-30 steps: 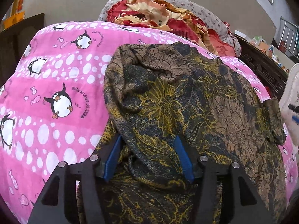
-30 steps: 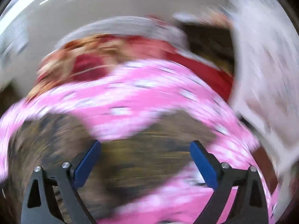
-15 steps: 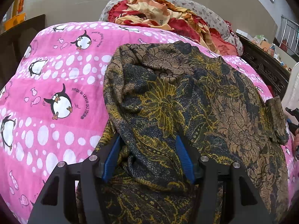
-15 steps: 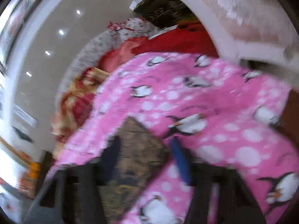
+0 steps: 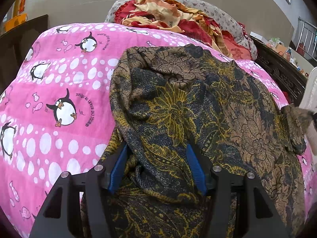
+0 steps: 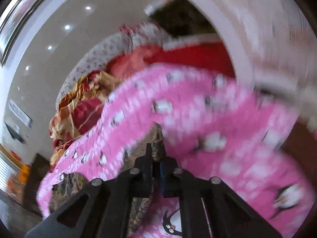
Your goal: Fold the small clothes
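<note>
Garment (image 5: pixel 198 107), a dark floral-print piece in black, brown and yellow, lies spread and rumpled on the pink penguin blanket (image 5: pixel 59 91) that covers the bed. Everything below is placed against that garment.

At its near left hem, the left claw (image 5: pixel 156 166) stands with its blue pads well apart and a thick bunch of the cloth heaped between them; whether the pads actually press the cloth cannot be told, so the grip there is uncertain. Beyond the garment's far edge sits a heap of red and tan bedding (image 5: pixel 174 17).

At its right end, a small flap of cloth lifts off the blanket. The right claw (image 6: pixel 157 158), seen in a blurred view, is clenched on a narrow tip of the garment (image 6: pixel 157 144), pads nearly together with the fabric pinched between.

Judging from this, the step in hand is gripping the corners before the first fold. The next move likely calls for a firm pinch on the left, then carrying the right corner across the garment, keeping the cloth taut so it lays flat.
</note>
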